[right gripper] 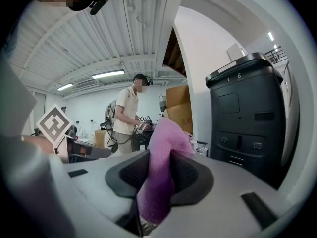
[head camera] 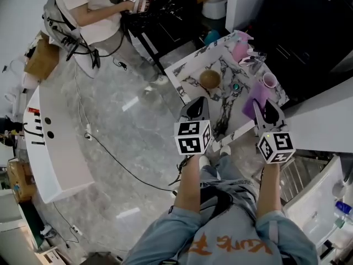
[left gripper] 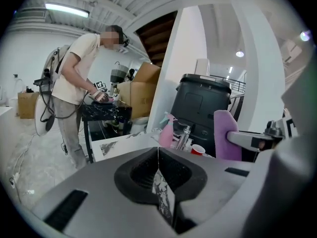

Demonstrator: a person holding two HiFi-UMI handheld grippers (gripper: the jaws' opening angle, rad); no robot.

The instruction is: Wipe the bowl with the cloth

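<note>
OK, head view: left hand-held gripper and right hand-held gripper both hover over the near edge of the marble desk, centre-right of frame. Left gripper view: left hand-held gripper has jaws pressed together, nothing between them. Right gripper view: right hand-held gripper is clamped on the purple cloth, which bunches up above the jaws and blocks most of what lies behind. In the head view the cloth hangs off the right jaws over the desk's right part. The brown bowl sits mid-desk, above the left hand-held gripper and well apart from the cloth; neither gripper view shows it, as the gripper bodies cover it. Pink spray bottle and a cup stand toward the desk's far right; cup contents unreadable. A second person stands upper left, partly cut off by the frame edge. Desk's lower edge is hidden behind both marker cubes.
</note>
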